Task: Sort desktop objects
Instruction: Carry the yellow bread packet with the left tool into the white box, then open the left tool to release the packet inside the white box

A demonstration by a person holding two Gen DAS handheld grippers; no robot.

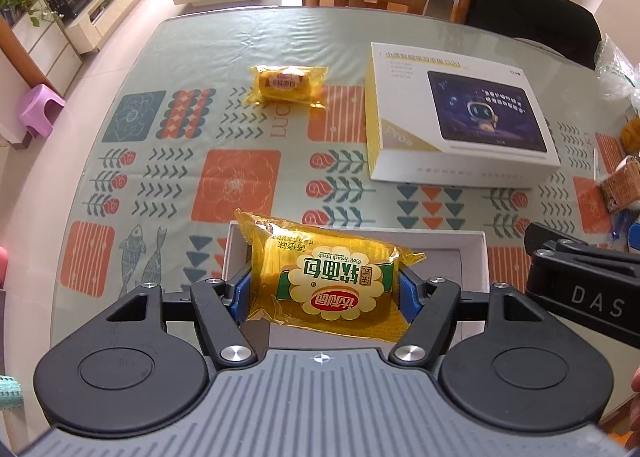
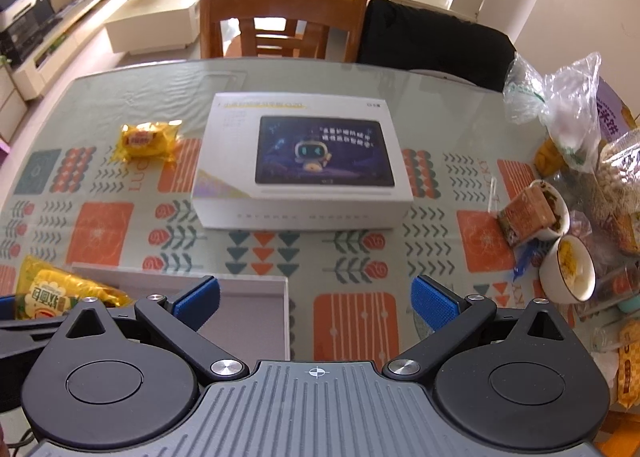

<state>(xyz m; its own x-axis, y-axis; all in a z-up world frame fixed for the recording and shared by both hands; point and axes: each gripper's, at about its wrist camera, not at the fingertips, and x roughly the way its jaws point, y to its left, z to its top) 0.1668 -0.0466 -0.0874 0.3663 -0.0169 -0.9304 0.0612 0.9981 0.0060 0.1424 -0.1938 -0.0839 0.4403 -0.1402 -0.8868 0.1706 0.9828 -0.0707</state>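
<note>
Between the blue pads of our left gripper (image 1: 324, 293) sits a yellow bread packet (image 1: 326, 277), clamped at its sides and held over the open white tray (image 1: 460, 245) at the near table edge. Our right gripper (image 2: 316, 303) hangs just beside it, fingers wide apart and empty. A second bread packet (image 1: 289, 85) lies farther off, beside the tablet box (image 1: 456, 117). We judge the slick, air-filled wrapper could slide or twist out when let go and land on the tray's rim. The packet hides most of the tray floor, and the clutter of bowls and bags (image 2: 576, 217) at right is cut off and blurred.
</note>
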